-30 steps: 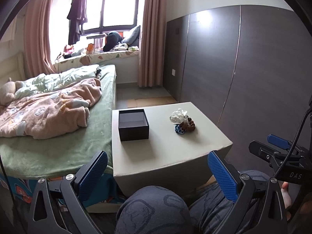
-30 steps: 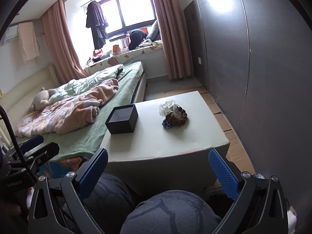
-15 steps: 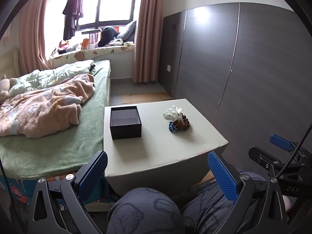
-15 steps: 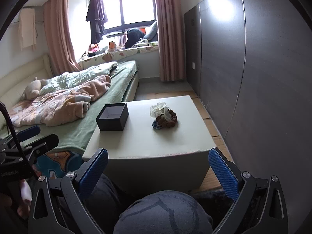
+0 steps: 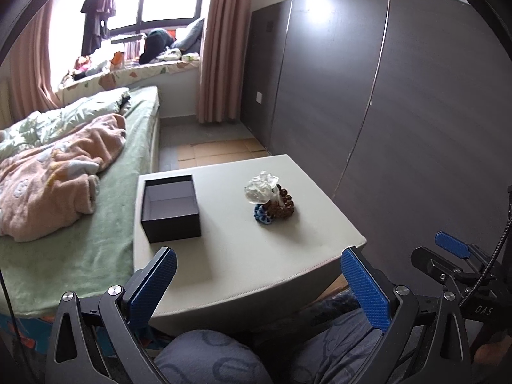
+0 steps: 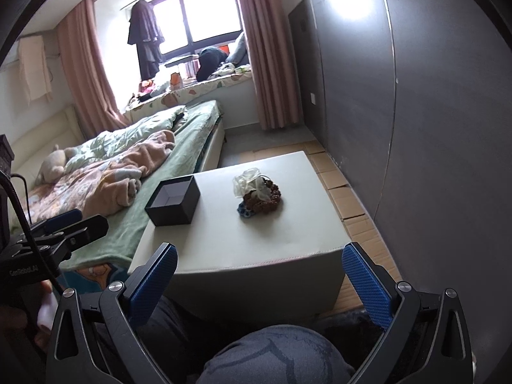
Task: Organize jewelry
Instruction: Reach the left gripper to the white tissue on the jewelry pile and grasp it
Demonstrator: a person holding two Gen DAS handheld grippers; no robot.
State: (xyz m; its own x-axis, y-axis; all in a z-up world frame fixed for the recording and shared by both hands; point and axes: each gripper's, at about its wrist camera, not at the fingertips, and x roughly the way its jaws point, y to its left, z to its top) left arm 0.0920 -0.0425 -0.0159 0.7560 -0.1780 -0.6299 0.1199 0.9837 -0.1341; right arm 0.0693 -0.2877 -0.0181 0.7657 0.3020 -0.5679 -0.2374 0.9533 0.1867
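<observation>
A: Hovering low, both tools; left gripper (image 5: 259, 284) is sitting at frame bottom, fingers spread wide, gripping nothing; right gripper (image 6: 260, 283) is doing likewise in its own view.

B: Jewelry?

A: Jewelry pile (image 5: 271, 199) is lying centre-right on the pale table (image 5: 243, 256); brown bead bracelet (image 6: 265, 199), a blue piece and a clear crinkly bit are touching one another; black box (image 5: 170, 203) is sitting lidless at centre-left, well apart from the pile.

B: Background?

A: Bed (image 5: 96, 249) is filling the left side.
</observation>
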